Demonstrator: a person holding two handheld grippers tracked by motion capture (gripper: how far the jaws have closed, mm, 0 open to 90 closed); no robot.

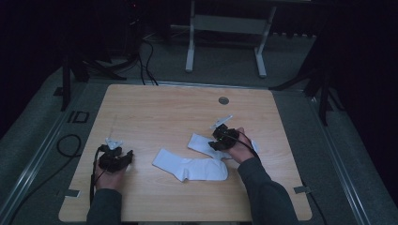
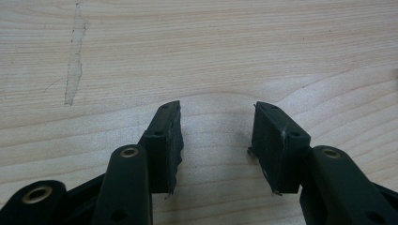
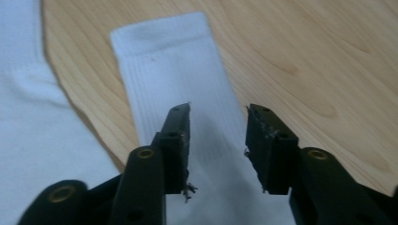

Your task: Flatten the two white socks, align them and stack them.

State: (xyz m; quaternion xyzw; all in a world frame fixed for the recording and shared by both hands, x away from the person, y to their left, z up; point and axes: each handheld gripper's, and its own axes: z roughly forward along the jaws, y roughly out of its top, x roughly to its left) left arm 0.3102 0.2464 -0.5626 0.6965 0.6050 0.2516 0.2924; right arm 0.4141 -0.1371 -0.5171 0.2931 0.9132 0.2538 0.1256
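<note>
Two white socks lie on the wooden table (image 1: 155, 108). The larger sock (image 1: 190, 168) lies flat near the middle. The second sock (image 1: 201, 143) lies just right of it, partly under my right gripper (image 1: 221, 139). In the right gripper view this ribbed sock (image 3: 173, 70) stretches away under my right gripper (image 3: 218, 117), whose jaws stand apart above the cloth without pinching it. The other sock (image 3: 28, 122) shows at the left there. My left gripper (image 1: 115, 159) rests at the table's left front. In its own view my left gripper (image 2: 217, 115) is open over bare wood.
A round cable hole (image 1: 224, 100) sits near the table's far edge. Bits of tape (image 1: 71, 192) mark the front corners. A pale scuff (image 2: 75, 56) runs along the wood ahead of the left gripper. Desk legs (image 1: 190, 47) and cables (image 1: 145, 61) stand on the floor behind.
</note>
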